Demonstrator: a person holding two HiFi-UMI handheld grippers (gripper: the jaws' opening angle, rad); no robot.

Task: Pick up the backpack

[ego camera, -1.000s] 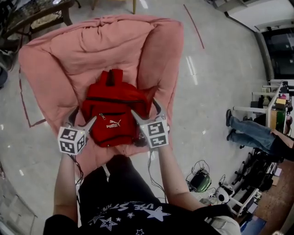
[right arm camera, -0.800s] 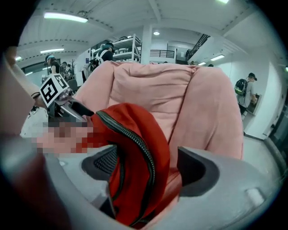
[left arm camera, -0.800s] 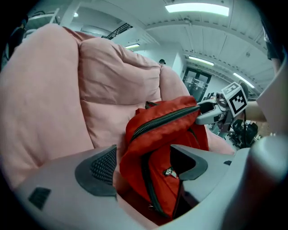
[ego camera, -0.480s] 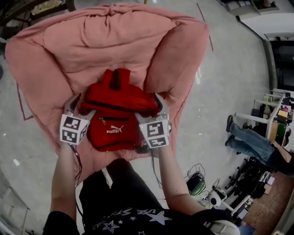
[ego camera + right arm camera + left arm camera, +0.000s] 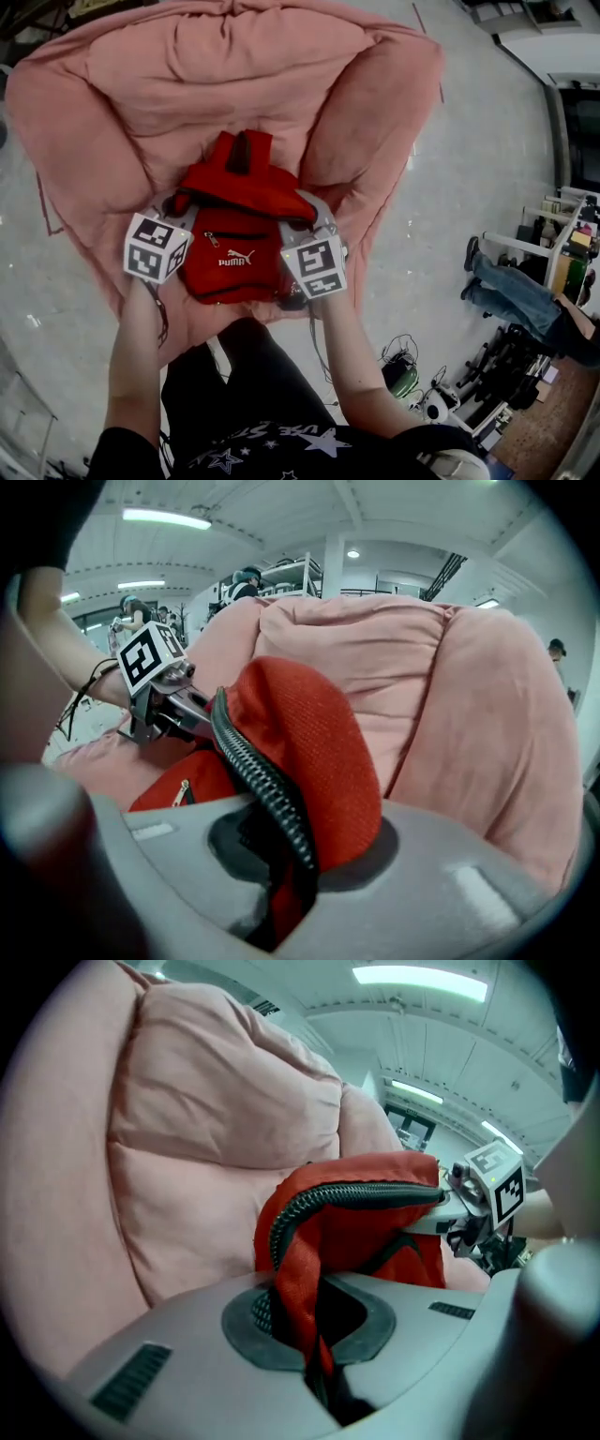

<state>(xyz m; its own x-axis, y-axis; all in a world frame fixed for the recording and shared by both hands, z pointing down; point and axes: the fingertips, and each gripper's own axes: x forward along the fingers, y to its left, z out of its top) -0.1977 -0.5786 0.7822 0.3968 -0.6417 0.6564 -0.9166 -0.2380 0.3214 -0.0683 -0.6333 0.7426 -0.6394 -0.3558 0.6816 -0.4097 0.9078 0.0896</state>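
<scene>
support: pink beanbag chair (image 5: 187, 75) on grey floor (image 5: 487, 187) | on it: backpack (image 5: 234, 267), red, mid seat, vs backrest

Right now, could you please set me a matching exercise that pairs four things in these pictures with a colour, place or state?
Things:
1. backpack
2. beanbag chair
3. left claw
4. zipper

Descriptions:
A. pink, under the backpack
B. black, along a fabric edge
C. red, lying on the seat
D. shut on red fabric

Pairs: 1-C, 2-A, 3-D, 4-B. The left claw's jaws have just been closing, with the backpack's fabric between them.
</scene>
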